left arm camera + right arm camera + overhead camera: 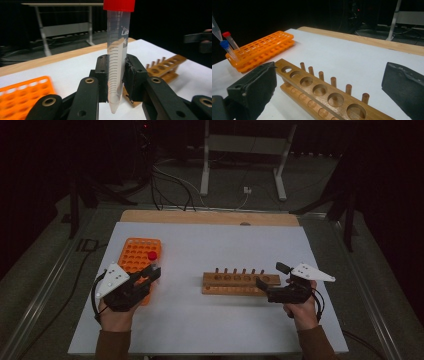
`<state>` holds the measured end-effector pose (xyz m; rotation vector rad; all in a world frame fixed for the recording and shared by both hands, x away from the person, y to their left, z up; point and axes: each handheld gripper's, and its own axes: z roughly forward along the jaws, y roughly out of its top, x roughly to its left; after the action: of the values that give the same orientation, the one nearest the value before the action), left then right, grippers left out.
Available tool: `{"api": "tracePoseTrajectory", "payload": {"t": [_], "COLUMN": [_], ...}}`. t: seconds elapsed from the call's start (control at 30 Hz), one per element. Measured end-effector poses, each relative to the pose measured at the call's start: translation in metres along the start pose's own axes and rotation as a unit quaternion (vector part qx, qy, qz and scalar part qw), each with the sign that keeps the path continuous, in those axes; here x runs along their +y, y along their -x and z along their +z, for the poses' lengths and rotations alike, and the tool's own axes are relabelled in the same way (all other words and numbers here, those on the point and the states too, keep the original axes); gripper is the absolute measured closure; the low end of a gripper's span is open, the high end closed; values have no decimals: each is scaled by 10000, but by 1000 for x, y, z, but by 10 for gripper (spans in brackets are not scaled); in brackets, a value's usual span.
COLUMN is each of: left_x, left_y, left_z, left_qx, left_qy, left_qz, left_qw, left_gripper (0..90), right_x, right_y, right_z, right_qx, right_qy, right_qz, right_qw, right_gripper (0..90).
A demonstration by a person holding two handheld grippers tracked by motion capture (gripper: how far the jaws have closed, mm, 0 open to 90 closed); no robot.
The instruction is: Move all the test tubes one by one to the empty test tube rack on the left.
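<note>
Left gripper (pixel 117 82) was clamped on a red-capped tube (pixel 117 57), pads on the lower graduated section, cone tip hanging free below them. Tube was upright and clear of the orange rack (pixel 137 257), held just over its near edge in the high view. Right gripper (pixel 329 90) had its jaws spread wide with nothing between them, sitting at the right end of the wooden rack (pixel 240 282). The right gripper view showed 6 holes along the wooden rack's top board, all vacant, with a row of pegs behind. At the near corner of the orange rack 2 more tubes stood: blue-capped tube (pixel 228 50) and another red-capped one (pixel 229 40).

Judgement: looks like a transfer from orange to wooden rack, early stage. 1 tube lifted, 0 placed. Left to do: carry across, line up over a hole, lower, release; then likely the other 2.
</note>
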<state>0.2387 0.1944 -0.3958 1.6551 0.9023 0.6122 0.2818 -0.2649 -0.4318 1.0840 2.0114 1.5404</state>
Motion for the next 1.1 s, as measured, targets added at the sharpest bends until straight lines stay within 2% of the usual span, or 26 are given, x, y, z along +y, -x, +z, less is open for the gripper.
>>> {"api": "tracePoseTrajectory", "payload": {"t": [0.17,0.33,0.47,0.77,1.1], "left_x": [-3,-6,-10,-26,-40], "left_y": [-14,-24,-33,-50,-65], "left_z": [-15,-29,-39,-56,-68], "left_qx": [314,539,747,1116,1468], "left_qy": [74,141,220,270,277], "left_qz": [-59,-86,-92,-240,-338], "left_qw": [9995,9984,9969,9931,9882], "left_gripper": [749,749,749,749,749], "right_x": [0,-1,-2,-4,-4], "right_y": [1,2,1,2,3], "right_z": [0,0,1,2,2], "right_qx": [-16,-27,-24,-5,-9], "right_qy": [2,-2,-11,-23,-1], "right_qz": [33,56,46,92,84], "right_qw": [10000,10000,10000,10000,10000], "right_gripper": [0,0,0,0,0]}}
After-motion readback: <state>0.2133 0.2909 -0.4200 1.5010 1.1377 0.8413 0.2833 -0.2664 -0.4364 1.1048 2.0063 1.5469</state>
